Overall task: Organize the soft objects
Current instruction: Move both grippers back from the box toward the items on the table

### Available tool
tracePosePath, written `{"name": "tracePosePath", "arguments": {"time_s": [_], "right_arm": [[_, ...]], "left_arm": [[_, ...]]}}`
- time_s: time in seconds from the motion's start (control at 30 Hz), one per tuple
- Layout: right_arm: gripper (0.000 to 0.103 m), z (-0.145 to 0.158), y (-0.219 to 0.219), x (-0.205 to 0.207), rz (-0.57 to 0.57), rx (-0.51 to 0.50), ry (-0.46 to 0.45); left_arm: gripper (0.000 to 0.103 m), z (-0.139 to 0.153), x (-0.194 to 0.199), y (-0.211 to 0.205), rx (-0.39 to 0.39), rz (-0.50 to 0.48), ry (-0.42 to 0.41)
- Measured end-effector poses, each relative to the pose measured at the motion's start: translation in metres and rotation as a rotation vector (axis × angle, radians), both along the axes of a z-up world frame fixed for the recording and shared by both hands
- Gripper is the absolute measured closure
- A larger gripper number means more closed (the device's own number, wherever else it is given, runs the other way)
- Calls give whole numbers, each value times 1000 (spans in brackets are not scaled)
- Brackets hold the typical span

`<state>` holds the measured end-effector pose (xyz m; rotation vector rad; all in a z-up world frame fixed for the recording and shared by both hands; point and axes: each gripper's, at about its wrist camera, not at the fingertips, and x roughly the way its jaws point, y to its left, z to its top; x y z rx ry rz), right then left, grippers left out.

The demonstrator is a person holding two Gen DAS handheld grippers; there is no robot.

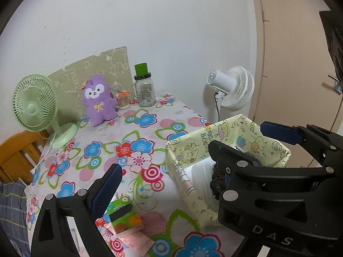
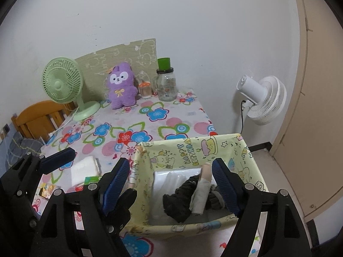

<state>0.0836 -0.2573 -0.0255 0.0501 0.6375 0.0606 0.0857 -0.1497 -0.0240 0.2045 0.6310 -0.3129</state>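
Both grippers are hanging spread wide, pinching nothing: the left gripper [image 2: 94,160] over the tablecloth [image 2: 133,126], the right gripper [image 2: 171,182] over the bin [image 2: 246,156]. Socks [image 2: 182,199] are lying inside.

Left claw [image 1: 193,160] spread wide, empty, angled downward; right claw [image 2: 171,180] likewise apart, empty.

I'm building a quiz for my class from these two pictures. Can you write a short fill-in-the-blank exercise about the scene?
1. The purple plush toy sits on the flowered tablecloth next to the pale ____ desk fan.
2. The clear glass jar has a ____ lid.
3. The dark knitted item lies ____ the yellow cartoon-print fabric box.
4. The right gripper, above that box, has its jaws ____.

Missing words: green; green; inside; open
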Motion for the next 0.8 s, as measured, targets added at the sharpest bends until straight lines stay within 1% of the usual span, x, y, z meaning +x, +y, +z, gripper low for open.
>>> {"name": "tracePosePath", "arguments": {"time_s": [0.23, 0.37, 0.63, 0.8], "right_arm": [[21, 7, 21, -9, 21, -22, -19], [15, 11, 35, -13, 35, -25, -36], [13, 19, 63, -21, 70, -29, -66], [7, 24, 78, -26, 79, -37, -91]], "left_arm": [[3, 5, -10, 19, -4, 27, -18], [1, 8, -15, 31, -4, 42, -31], [0, 14, -24, 54, 3, 88, -50], [0, 17, -29, 70, -9, 107, -64]]}}
